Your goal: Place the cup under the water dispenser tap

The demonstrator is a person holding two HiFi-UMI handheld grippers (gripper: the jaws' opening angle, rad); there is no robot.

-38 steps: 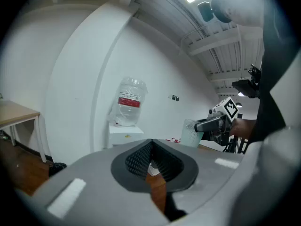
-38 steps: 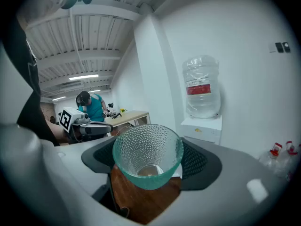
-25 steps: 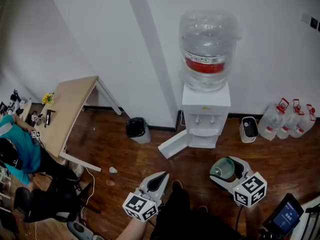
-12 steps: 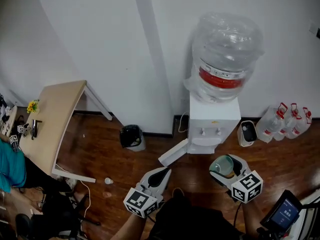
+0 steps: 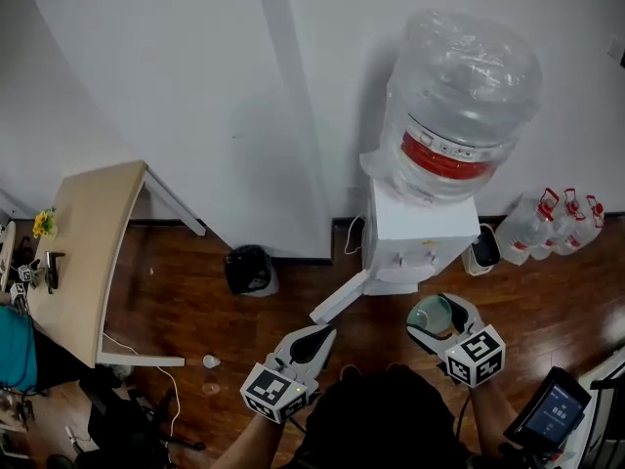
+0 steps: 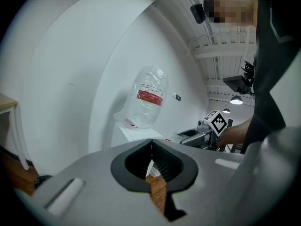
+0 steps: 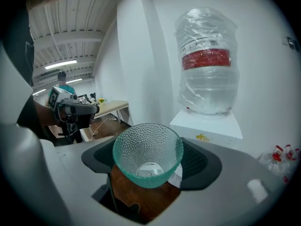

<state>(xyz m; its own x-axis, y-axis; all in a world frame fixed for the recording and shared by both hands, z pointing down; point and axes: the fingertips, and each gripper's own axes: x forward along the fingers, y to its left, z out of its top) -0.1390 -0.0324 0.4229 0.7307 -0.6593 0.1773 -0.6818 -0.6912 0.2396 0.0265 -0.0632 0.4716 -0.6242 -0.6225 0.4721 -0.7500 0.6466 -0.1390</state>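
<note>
A green-tinted dimpled glass cup (image 7: pixel 147 154) sits upright between the jaws of my right gripper (image 7: pixel 149 166), which is shut on it. In the head view the cup (image 5: pixel 431 314) and right gripper (image 5: pixel 441 322) hang just in front of the white water dispenser (image 5: pixel 418 231), below its taps (image 5: pixel 418 259). A big clear bottle with a red band (image 5: pixel 454 115) tops the dispenser. My left gripper (image 5: pixel 314 341) is shut with nothing in it, left of the dispenser's open lower door (image 5: pixel 342 295). In the left gripper view the left gripper's (image 6: pixel 151 160) jaws meet.
A black waste bin (image 5: pixel 247 269) stands by the wall to the left. A wooden table (image 5: pixel 76 252) is at far left. Several water jugs (image 5: pixel 552 225) and a small white appliance (image 5: pixel 482 249) sit right of the dispenser. A tablet (image 5: pixel 553 415) is at lower right.
The view has closed in on the dispenser, which now looms larger and nearer. Both grippers moved forward with it, the right one still carrying the cup.
</note>
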